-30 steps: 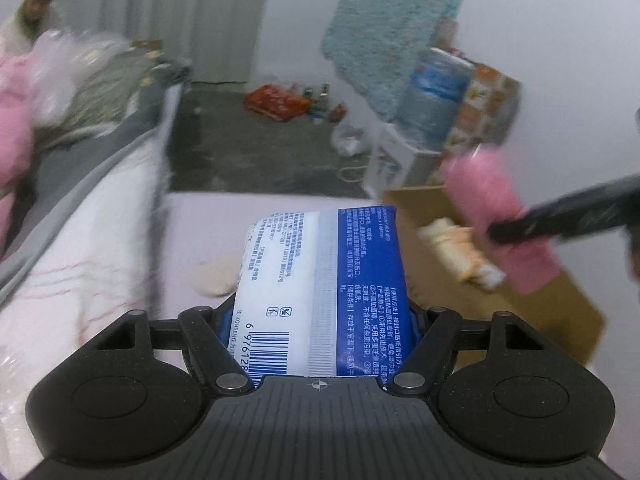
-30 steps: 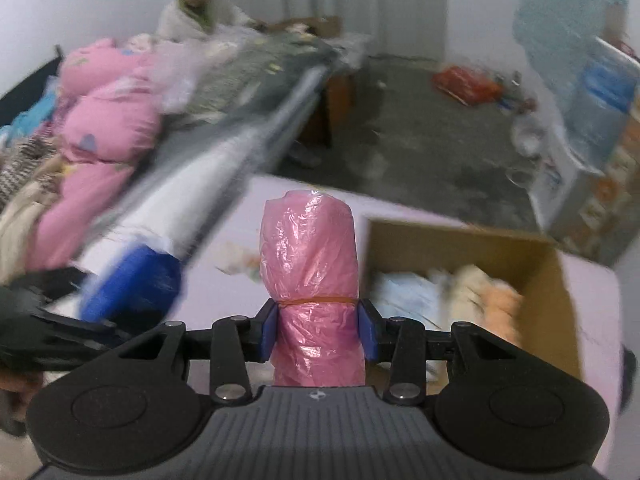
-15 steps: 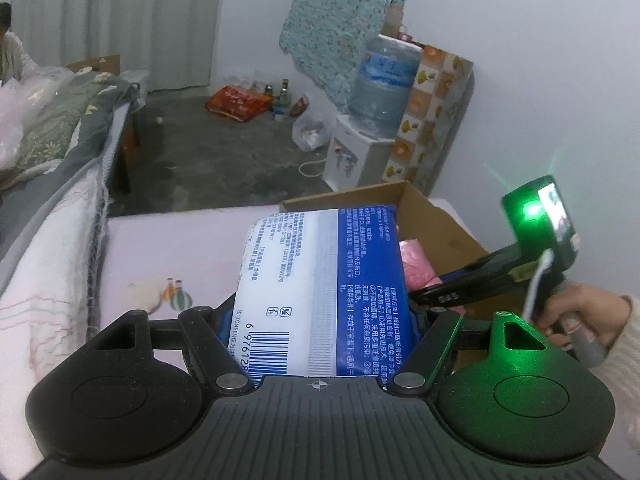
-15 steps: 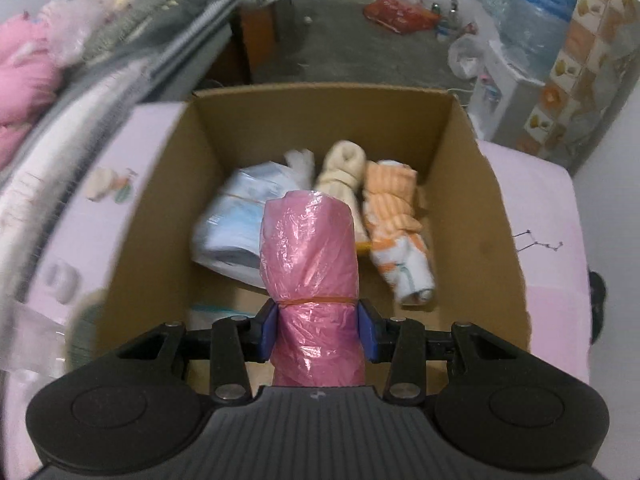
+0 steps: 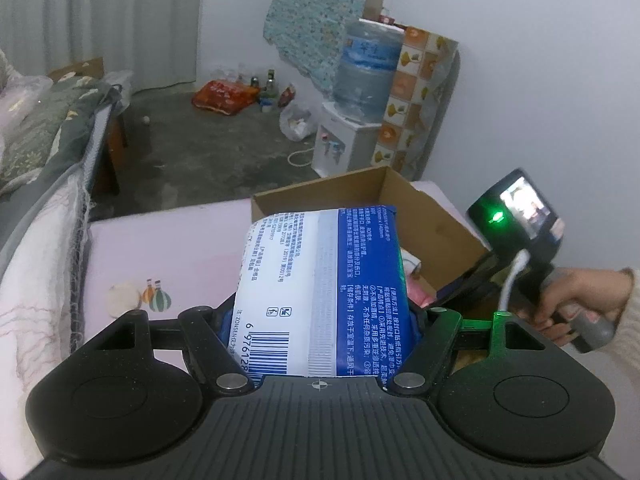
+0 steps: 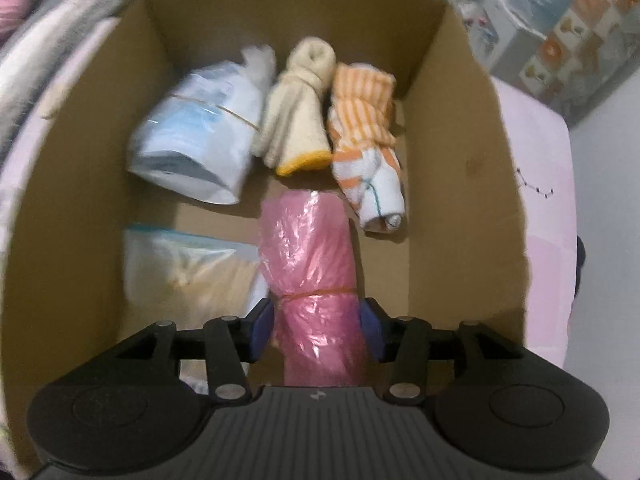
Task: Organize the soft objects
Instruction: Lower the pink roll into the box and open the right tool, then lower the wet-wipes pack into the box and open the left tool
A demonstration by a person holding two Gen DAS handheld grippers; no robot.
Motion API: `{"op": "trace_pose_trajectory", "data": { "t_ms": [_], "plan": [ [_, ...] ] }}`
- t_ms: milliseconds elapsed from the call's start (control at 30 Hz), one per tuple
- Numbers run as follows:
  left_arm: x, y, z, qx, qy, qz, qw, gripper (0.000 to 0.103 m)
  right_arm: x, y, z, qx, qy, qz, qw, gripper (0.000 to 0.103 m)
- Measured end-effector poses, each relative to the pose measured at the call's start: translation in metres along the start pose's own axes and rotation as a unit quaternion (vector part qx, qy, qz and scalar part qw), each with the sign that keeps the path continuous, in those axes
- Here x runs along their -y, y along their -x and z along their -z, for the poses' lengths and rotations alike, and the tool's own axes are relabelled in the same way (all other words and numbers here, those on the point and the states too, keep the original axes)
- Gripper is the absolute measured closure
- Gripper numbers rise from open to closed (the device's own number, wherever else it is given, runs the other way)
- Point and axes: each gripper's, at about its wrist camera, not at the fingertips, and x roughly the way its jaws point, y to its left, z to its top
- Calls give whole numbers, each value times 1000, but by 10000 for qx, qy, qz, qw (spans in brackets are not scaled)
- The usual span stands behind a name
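Cardboard box (image 6: 460, 128) under pink roll (image 6: 310, 264)

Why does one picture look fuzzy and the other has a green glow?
Right wrist view: slightly motion-blurred, smearing the rolled socks and the cardboard box edges. Left wrist view: sharp; a green light on the right tool's handle tints the black plastic nearby; walls bend from the fisheye lens.

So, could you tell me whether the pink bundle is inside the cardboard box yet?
Inside. The pink bundle lies within the box walls, beside the rolled socks, with the right gripper opening around it.
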Motion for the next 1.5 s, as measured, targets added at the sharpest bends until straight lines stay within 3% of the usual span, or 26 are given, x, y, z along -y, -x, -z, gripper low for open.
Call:
{"op": "trace_pose_trajectory", "data": {
  "t_ms": [100,233,333,500,700,900,1167,1300,1367,1433,1500],
  "plan": [
    [3,-5,-2,-38,10,48,10000,31,7,19,-2,233,-205,86,9995,52],
    [14,-16,-2,-85,-109,65,9999,31,13,10,-8,184,-454,104,9987,73],
    [20,-28,-3,-208,-28,267,9994,31,3,5,-11,88,-339,-60,9994,80],
    [38,-47,-12,-291,-152,175,9993,31,-6,5,-11,-131,-67,194,9997,80],
    [42,-72,-25,-531,150,263,9981,31,20,5,4,-263,-460,109,9985,80],
    [38,-72,-35,-153,738,127,9971,31,36,25,22,209,-798,-289,9962,80],
    [57,-121,-43,-940,664,-160,9932,31,31,66,56,885,-630,-822,9907,78],
    [66,-160,-37,-1495,803,-324,9850,31,35,66,62,961,-659,-683,9908,78],
    [67,-179,-31,-1722,842,-634,9794,30,39,60,61,971,-747,-662,9903,78],
    [74,-193,-25,-2041,646,-927,9724,25,44,54,60,938,-833,-745,9893,78],
    [85,-196,-21,-2240,310,-889,9700,14,46,50,61,942,-877,-807,9884,78]
  ]
}}
